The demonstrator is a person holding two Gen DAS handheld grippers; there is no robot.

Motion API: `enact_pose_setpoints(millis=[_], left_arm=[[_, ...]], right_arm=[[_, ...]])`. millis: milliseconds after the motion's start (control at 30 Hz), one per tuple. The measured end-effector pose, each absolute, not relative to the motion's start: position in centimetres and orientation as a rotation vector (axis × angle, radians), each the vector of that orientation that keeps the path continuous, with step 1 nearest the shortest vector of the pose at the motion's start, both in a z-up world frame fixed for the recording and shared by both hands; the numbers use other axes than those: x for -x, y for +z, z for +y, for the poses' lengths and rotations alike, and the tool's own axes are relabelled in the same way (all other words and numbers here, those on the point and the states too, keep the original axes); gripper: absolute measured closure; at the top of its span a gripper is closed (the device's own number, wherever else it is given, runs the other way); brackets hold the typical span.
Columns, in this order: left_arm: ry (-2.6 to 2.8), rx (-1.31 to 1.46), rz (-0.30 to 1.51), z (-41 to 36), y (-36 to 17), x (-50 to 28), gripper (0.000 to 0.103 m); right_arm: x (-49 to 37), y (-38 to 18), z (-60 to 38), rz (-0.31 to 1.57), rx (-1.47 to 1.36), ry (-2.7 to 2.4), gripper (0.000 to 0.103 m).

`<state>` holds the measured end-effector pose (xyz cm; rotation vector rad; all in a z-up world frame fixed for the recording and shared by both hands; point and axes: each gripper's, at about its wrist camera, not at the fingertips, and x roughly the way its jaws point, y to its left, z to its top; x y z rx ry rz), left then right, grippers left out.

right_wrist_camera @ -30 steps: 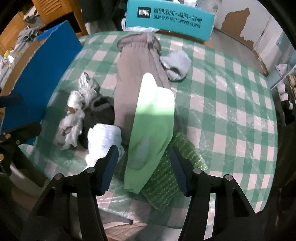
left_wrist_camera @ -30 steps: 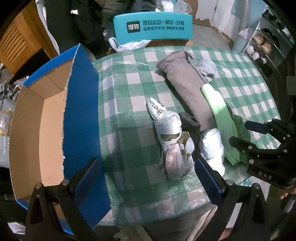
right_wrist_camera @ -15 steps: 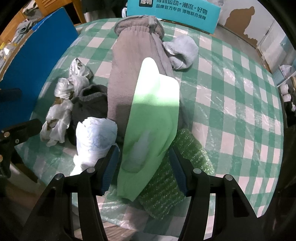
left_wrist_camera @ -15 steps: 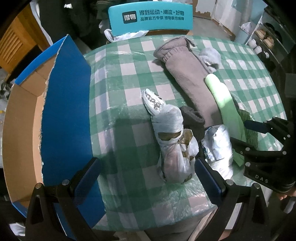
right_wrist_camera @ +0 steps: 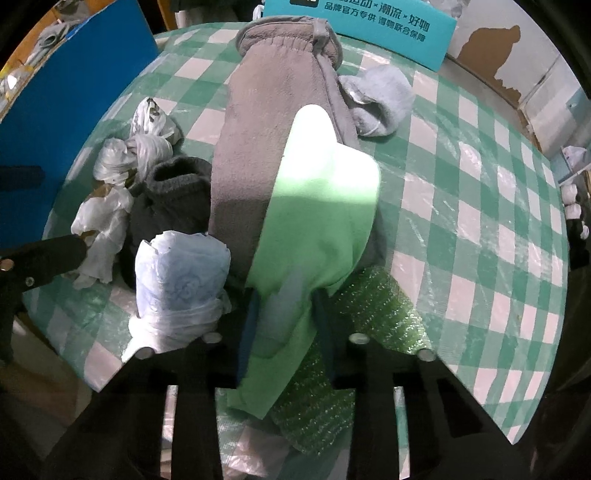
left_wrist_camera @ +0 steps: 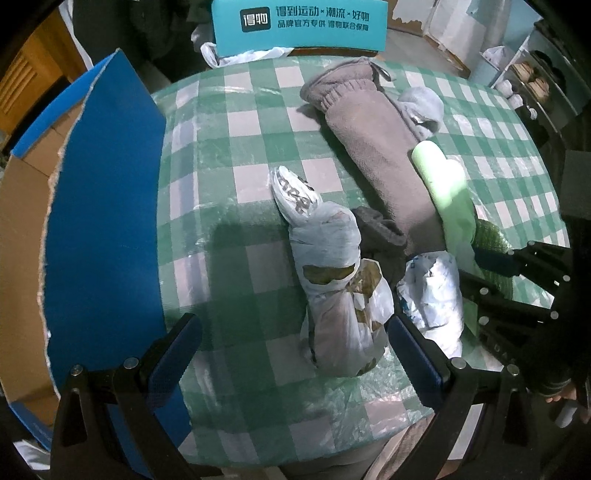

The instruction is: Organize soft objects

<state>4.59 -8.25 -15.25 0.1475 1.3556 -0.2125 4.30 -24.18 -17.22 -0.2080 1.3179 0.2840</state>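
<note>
A light green cloth (right_wrist_camera: 321,221) lies on a long grey-brown fleece sleeve (right_wrist_camera: 266,122) on the checked table. My right gripper (right_wrist_camera: 284,314) is shut on the green cloth's near end; it also shows in the left wrist view (left_wrist_camera: 495,266). My left gripper (left_wrist_camera: 291,354) is open and empty, just in front of a crumpled white plastic bag bundle (left_wrist_camera: 332,280). A rolled white bag (right_wrist_camera: 181,277), a dark grey sock (right_wrist_camera: 173,199), a pale blue sock (right_wrist_camera: 376,99) and a green sparkly scourer (right_wrist_camera: 369,314) lie around.
A blue cardboard box (left_wrist_camera: 103,206) with a brown inside stands open at the table's left edge. A teal chair back (left_wrist_camera: 299,22) with white lettering is behind the table. A shoe rack (left_wrist_camera: 535,74) stands at the far right.
My right gripper has moved forward and closed its fingers on the green cloth's near end. My left gripper has moved forward toward the white bag bundle and stays open.
</note>
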Motion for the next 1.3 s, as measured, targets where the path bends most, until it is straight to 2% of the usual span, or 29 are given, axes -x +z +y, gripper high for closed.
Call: enact_pose_setpoints(millis=[200, 267, 333, 467, 533, 567, 633, 800, 1100, 1167, 1300], left_arm=[[-0.218, -0.129, 1.362, -8.1, -15.8, -4.8, 0.001], [-0.223, -0.12, 1.36, -8.0, -15.8, -4.8, 0.005], [-0.227, -0.11, 1.368, -8.0, -16.0, -4.9, 0.016], [-0.247, -0.081, 1.381, -7.9, -16.3, -5.0, 0.029], [-0.26, -0.068, 1.387, -7.8, -16.4, -4.9, 0.046], [-0.267, -0.06, 1.389, -7.8, -16.4, -4.9, 0.05], [-0.28, -0.046, 1.391, -7.8, -16.4, -4.8, 0.07], [-0.285, -0.037, 1.374, -7.8, -15.8, -4.7, 0.085], [-0.24, -0.066, 1.374, -7.0, -15.2, -4.5, 0.086], [-0.233, -0.072, 1.375, -7.0, -15.2, -4.6, 0.086], [-0.22, -0.094, 1.368, -7.1, -15.2, -4.5, 0.085]], right_arm=[[-3.9, -16.3, -25.6, 1.299, 0.128, 0.294, 0.082], [-3.8, -15.9, -26.1, 1.294, 0.101, 0.298, 0.082], [-3.7, -15.4, -26.3, 1.288, 0.077, 0.302, 0.082], [-3.5, -14.5, -26.8, 1.277, 0.031, 0.316, 0.082], [-3.5, -14.1, -27.0, 1.269, 0.013, 0.321, 0.082], [-3.2, -13.5, -26.6, 1.268, 0.006, 0.323, 0.082], [-3.3, -13.3, -26.9, 1.264, -0.013, 0.328, 0.082], [-2.9, -13.3, -27.6, 1.268, -0.022, 0.318, 0.082], [-2.9, -13.9, -31.2, 1.319, -0.035, 0.174, 0.081], [-3.0, -13.7, -32.0, 1.309, -0.038, 0.135, 0.069], [-3.0, -12.9, -32.7, 1.281, -0.05, 0.112, 0.068]])
